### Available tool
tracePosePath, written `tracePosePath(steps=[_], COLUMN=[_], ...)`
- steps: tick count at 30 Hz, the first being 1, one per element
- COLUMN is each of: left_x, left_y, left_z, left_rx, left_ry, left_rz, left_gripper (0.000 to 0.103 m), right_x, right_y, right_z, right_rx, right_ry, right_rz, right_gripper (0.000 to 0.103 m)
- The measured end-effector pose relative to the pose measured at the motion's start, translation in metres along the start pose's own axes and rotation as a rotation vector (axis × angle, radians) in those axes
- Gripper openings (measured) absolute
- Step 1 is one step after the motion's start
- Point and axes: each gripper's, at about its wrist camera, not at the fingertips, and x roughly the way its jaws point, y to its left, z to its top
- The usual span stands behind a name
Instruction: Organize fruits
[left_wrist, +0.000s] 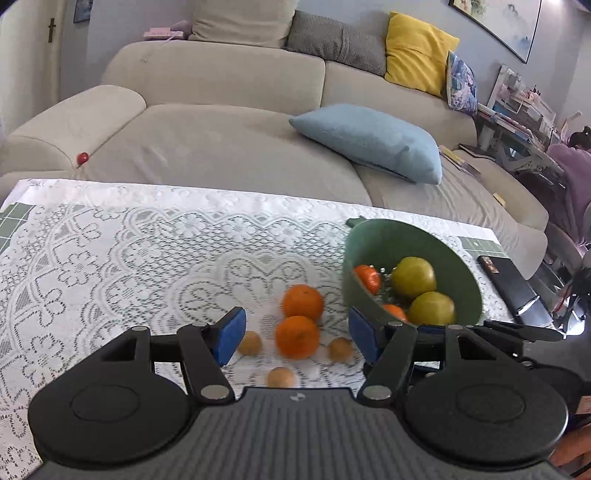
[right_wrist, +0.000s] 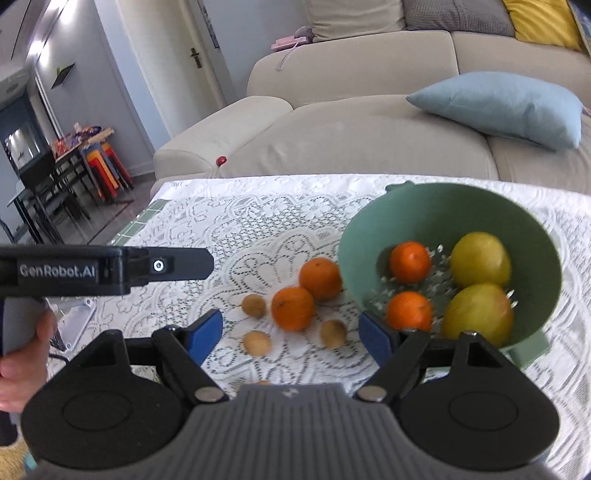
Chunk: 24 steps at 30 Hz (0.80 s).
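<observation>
Beige sofa (left_wrist: 229, 122) fills the far side, lace-covered bench (left_wrist: 110, 258) in front of me. On its right, the green bowl (right_wrist: 461, 206) holds two yellow-green fruits and two oranges. Left of it, two loose oranges (right_wrist: 293, 308) lie touching, small brown fruits (right_wrist: 254, 305) scattered round them. My left gripper (left_wrist: 295, 338) has wide, empty jaws, the near orange dead ahead between them. My right gripper (right_wrist: 291, 336) gapes empty too, but sits nearer the bowl.
</observation>
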Motion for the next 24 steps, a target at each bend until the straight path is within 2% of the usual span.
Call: tracePosePath(steps=[2, 4, 5, 13, 19, 24], left_x=[0.002, 0.005, 0.007, 0.019, 0.03, 0.038], left_y=[0.007, 0.013, 0.016, 0.032, 0.045, 0.051], left_z=[-0.006, -0.011, -0.014, -0.031, -0.038, -0.043], left_rx=[-0.005, -0.007, -0.002, 0.034, 0.037, 0.024], left_ry=[-0.006, -0.004, -0.005, -0.02, -0.016, 0.012], left_rz=[-0.001, 0.001, 0.003, 0.002, -0.028, -0.04], left_gripper=[0.075, 0.075, 0.075, 0.075, 0.075, 0.068], right_x=[0.003, 0.005, 0.005, 0.02, 0.035, 0.046], right_y=[0.007, 0.013, 0.015, 0.018, 0.023, 0.021], right_z=[-0.004, -0.007, -0.009, -0.023, -0.028, -0.032], right_rx=[-0.015, -0.04, -0.051, -0.012, -0.049, -0.074], right_ry=[-0.008, -0.021, -0.033, -0.064, -0.056, -0.049], right_rz=[-0.013, -0.052, -0.066, -0.098, -0.144, -0.153], right_gripper=[0.079, 0.089, 0.089, 0.084, 0.083, 0.078])
